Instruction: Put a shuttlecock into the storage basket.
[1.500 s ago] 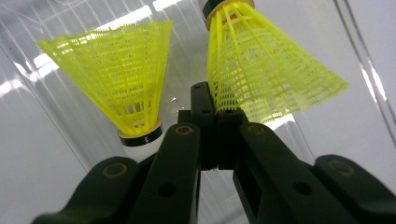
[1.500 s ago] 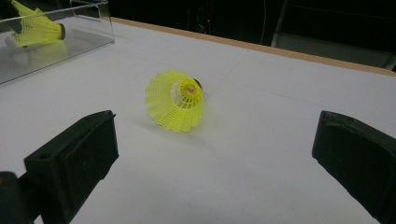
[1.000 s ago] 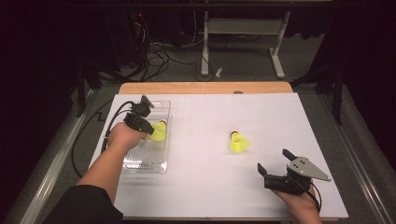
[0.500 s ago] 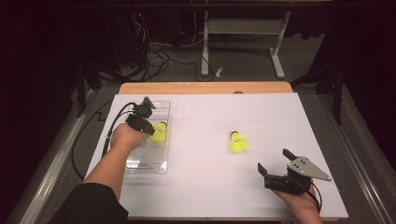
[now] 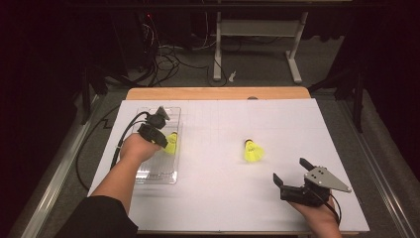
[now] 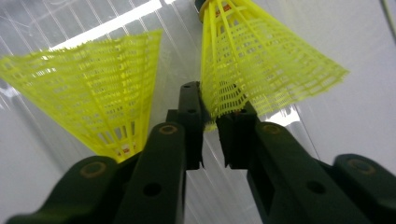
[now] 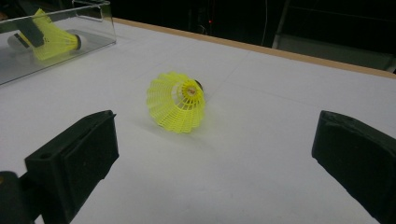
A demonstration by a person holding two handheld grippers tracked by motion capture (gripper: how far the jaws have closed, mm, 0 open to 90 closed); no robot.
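Seen from high view: left gripper (image 5: 166, 130) over the clear plastic tray (image 5: 157, 174) at left part of the white table (image 5: 218, 198), w/ a yellow shuttlecock (image 5: 171, 143) at its tip, inside the tray. In left gripper view, jaws stand narrow, only a thin slit between them, and have just been opening a little; skirt edge of the shuttlecock (image 6: 261, 65) sits right at the jaw tips, its lower mesh seems to reach into the slit. Cannot tell if pads really press on the mesh or only touch it. Beside it, at left of that view, a second yellow cone shape (image 6: 93, 93), most probably mirror image in the tray wall, not sure. Cork end of the shuttlecock points away from the jaws, toward top of that view. Right gripper (image 5: 292, 173) near front right corner of the table, resting low, held by right hand (image 5: 319, 218), w/ grey plate on top. Jaws wide apart, nothing between them in right gripper view. Other shuttlecock (image 5: 252, 150) lies on its side on bare table, about centre-right, well apart from the tray and some way ahead of right gripper. In right gripper view this one (image 7: 177, 101) shows open skirt toward the camera, cork end turned away. Tray w/ first shuttlecock (image 7: 53, 41) visible far at upper left there.
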